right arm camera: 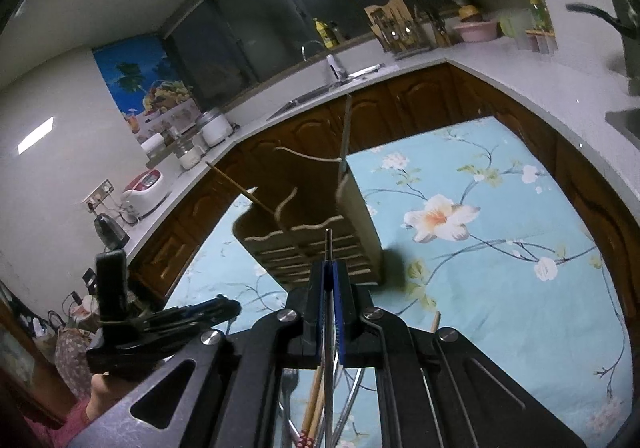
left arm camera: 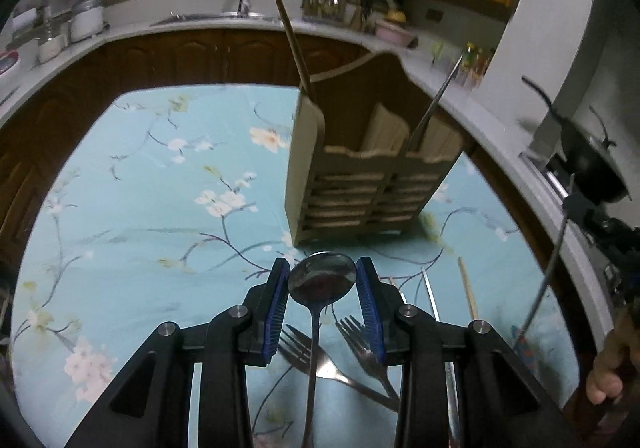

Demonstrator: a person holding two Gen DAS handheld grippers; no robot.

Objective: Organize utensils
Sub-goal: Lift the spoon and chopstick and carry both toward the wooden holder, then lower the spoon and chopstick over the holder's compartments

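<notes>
Two tongs, one wooden caddy

Left tongs (left arm camera: 323, 280) gape around one spoon (left arm camera: 322, 278) before the caddy (left arm camera: 360, 184); right tongs (right arm camera: 329, 280) clamp one metal chopstick (right arm camera: 328, 248). Two forks (left arm camera: 360, 336) lie nearer; floral-clothed worktop (left arm camera: 140, 188), kitchen cabinets (left arm camera: 180, 52) beyond.

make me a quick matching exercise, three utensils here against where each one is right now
Column 1:
1. spoon
2. wooden chopstick
3. metal chopstick

Column 2:
a. clamped in the right gripper
b. standing in the wooden utensil holder
c. lying on the tablecloth between the open fingers of the left gripper

Pairs: 1-c, 2-b, 3-a
</notes>
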